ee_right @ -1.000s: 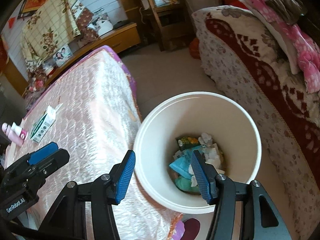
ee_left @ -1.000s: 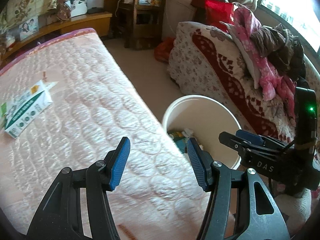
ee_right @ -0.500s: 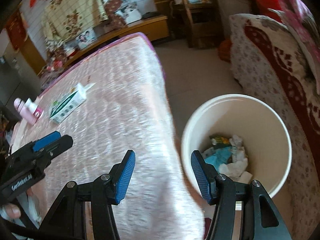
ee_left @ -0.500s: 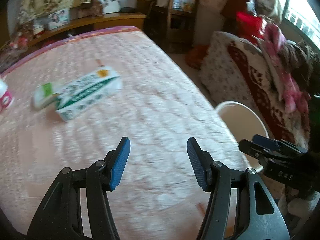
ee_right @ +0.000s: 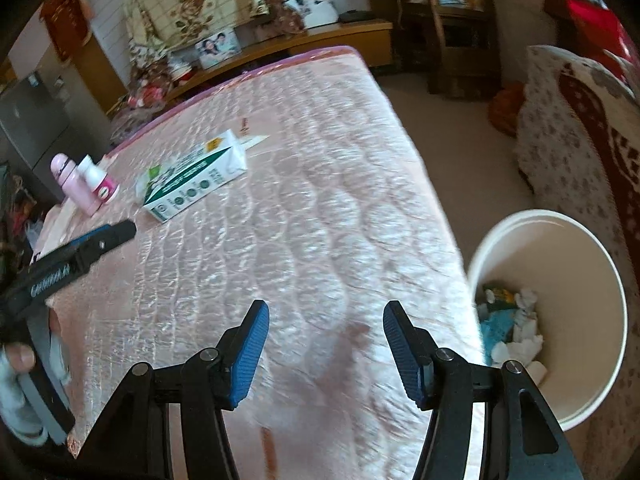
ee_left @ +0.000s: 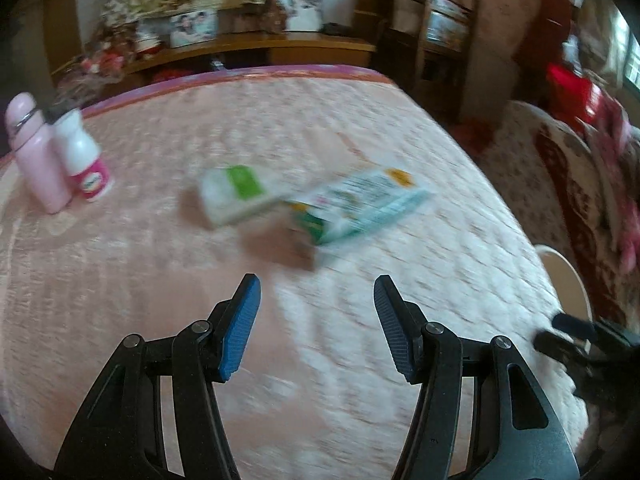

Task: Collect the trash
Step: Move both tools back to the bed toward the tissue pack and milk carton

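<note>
1. Left wrist view: the left gripper [ee_left: 316,312] hangs over the near part of a pink quilted mattress [ee_left: 400,300], its blue pads spread apart with nothing between them.
2. A green-and-white carton [ee_left: 360,210] lies on its side toward the middle of the mattress, blurred. A smaller white packet with a green patch [ee_left: 236,194] lies just beside the carton's left end; whether the two touch cannot be told through the blur.
3. A pink bottle [ee_left: 34,156] and a white bottle with a pink label [ee_left: 86,160] stand upright side by side at the mattress's left edge.
4. The rim of a white bucket [ee_left: 568,280] shows off the right edge of the mattress, with the right gripper [ee_left: 580,340] dark and blurred in front of it.
5. Right wrist view: the right gripper [ee_right: 324,336] is held over the near right part of the mattress [ee_right: 320,220], jaws apart and empty.
6. The bucket [ee_right: 592,320] stands on the floor against the mattress's right edge, and crumpled white tissue and blue and green wrappers [ee_right: 512,320] lie in its bottom.
7. The carton [ee_right: 196,182] lies well apart from both grippers, toward the far left of the mattress, with the two bottles [ee_right: 88,184] beyond it at the far left corner.
8. The left gripper [ee_right: 92,244] reaches in from the left edge, a person's hand [ee_right: 20,360] gripping its handle.
</note>
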Tool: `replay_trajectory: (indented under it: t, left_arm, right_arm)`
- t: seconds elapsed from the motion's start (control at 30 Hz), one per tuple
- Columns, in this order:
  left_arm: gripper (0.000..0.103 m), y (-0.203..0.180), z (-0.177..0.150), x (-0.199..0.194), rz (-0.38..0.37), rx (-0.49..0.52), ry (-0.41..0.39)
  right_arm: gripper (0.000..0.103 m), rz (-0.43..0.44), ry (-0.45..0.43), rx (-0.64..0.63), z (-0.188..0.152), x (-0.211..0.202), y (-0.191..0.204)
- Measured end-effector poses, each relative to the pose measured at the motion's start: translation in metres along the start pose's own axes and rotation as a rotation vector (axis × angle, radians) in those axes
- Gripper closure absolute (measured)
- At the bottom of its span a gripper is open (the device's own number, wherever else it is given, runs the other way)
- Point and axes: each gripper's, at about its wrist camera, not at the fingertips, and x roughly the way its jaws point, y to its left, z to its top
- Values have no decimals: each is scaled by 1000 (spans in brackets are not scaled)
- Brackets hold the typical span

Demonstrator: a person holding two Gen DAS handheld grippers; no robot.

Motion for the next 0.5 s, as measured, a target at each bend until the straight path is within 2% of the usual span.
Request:
replay_trajectory:
  t: [0.17,0.33,0.4,0.5]
  left_arm:
    - [45,38,23,22,74,-90,-5]
    - [45,41,40,54,112,-101,28]
    - [46,36,41,63,90,-107,49]
    - [46,18,35,64,2,-79,70]
  right_arm:
    - [46,33,14,-20,8,13,14]
    - [45,49,18,-36,14,18,21]
    - [45,48,16,-38,15,18,21]
    - [44,44,12,-33,17,18,17]
